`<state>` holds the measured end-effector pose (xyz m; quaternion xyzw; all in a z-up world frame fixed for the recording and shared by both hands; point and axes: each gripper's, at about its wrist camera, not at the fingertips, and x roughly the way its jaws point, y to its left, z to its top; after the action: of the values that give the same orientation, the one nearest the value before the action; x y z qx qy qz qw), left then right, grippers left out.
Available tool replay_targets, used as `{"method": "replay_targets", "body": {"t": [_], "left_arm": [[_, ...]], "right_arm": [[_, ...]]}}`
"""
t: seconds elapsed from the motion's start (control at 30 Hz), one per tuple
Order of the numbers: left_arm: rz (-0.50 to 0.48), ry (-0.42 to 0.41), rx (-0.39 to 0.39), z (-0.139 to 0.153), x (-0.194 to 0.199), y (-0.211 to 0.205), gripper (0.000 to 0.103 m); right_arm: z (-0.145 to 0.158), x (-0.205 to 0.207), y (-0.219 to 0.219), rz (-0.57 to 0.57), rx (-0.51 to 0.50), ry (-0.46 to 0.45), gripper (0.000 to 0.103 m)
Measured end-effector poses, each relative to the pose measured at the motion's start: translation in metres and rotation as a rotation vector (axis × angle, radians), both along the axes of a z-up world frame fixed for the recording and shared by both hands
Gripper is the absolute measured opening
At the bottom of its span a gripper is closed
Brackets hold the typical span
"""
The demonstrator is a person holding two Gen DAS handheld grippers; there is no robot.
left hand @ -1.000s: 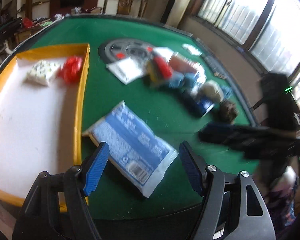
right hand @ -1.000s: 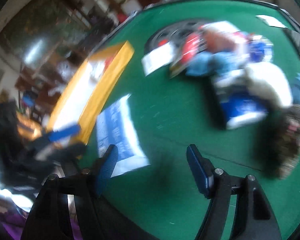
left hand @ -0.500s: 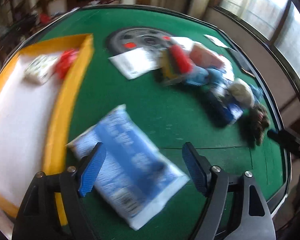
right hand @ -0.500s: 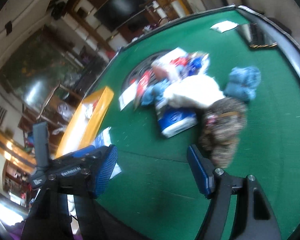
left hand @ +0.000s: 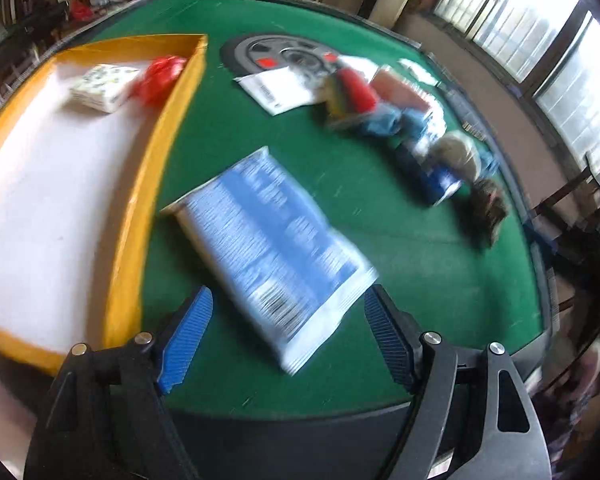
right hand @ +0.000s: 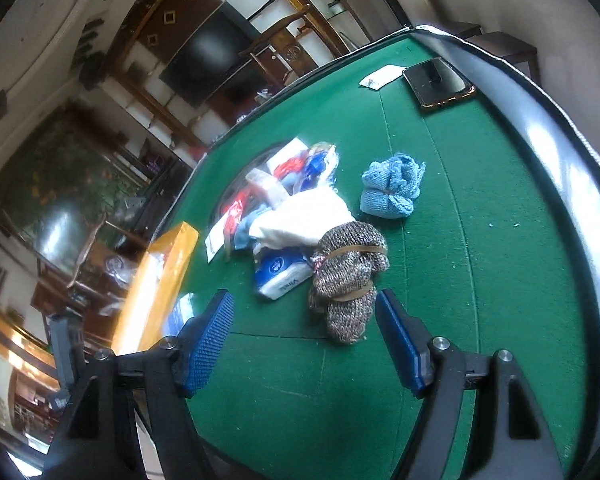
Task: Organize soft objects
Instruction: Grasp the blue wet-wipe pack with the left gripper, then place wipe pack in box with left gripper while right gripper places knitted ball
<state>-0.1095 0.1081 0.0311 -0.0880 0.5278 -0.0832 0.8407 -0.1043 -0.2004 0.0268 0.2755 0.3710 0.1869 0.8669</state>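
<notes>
A blue and white soft pack lies flat on the green table next to the yellow tray. My left gripper is open and empty, just short of the pack's near end. The tray holds a white tissue pack and a red bag. My right gripper is open and empty, just in front of a brown knitted bundle. A light blue knitted bundle lies beyond it. A pile of soft packs and cloths sits to the left; it also shows in the left wrist view.
A phone and a white slip lie near the table's far rim. A round grey wheel-print mat lies under the pile's far side. The table has a dark padded rim. The left gripper shows at the right wrist view's left edge.
My right gripper swung right, from the blue pack and tray toward the brown knitted bundle. My left gripper drew back a little from the blue pack. Both stayed open.
</notes>
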Motion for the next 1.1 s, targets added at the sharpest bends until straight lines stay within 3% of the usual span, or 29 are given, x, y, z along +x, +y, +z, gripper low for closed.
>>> {"method": "replay_targets", "body": {"t": [0.1,0.27,0.43,0.5,0.57,0.63,0.67,0.7,0.93,1.1], "left_arm": [[-0.004,0.073,-0.024,-0.014,0.005,-0.008,0.078],[0.037,0.062,0.039,-0.017,0.037,-0.028,0.079],[0.044,0.027,0.150,-0.021,0.066,-0.046,0.086],[0.032,-0.006,0.245,-0.024,0.073,-0.056,0.091],[0.027,-0.048,0.253,-0.026,0.075,-0.057,0.095],[0.004,-0.073,0.223,-0.027,0.077,-0.055,0.090],[-0.005,-0.094,0.222,-0.026,0.077,-0.055,0.070],[-0.023,-0.108,0.199,-0.022,0.075,-0.052,0.066],[-0.065,-0.081,-0.016,-0.013,0.063,-0.032,0.063],[-0.078,-0.103,-0.136,0.006,0.042,-0.021,0.063]], "right_arm": [[-0.002,0.004,0.004,0.013,0.015,0.000,0.069],[-0.002,-0.001,0.007,0.029,0.021,-0.007,0.069],[0.004,-0.012,-0.004,-0.005,0.006,-0.029,0.069],[0.003,-0.013,-0.012,-0.028,0.005,-0.021,0.069],[0.001,-0.009,-0.017,-0.046,0.000,-0.007,0.069],[-0.003,-0.005,-0.018,-0.053,-0.008,0.014,0.069],[-0.004,-0.003,-0.018,-0.056,-0.010,0.021,0.069],[-0.005,0.000,-0.017,-0.058,-0.014,0.030,0.069],[-0.007,0.020,-0.002,-0.069,-0.073,0.061,0.069],[-0.010,0.032,0.019,-0.106,-0.212,0.068,0.068]]}}
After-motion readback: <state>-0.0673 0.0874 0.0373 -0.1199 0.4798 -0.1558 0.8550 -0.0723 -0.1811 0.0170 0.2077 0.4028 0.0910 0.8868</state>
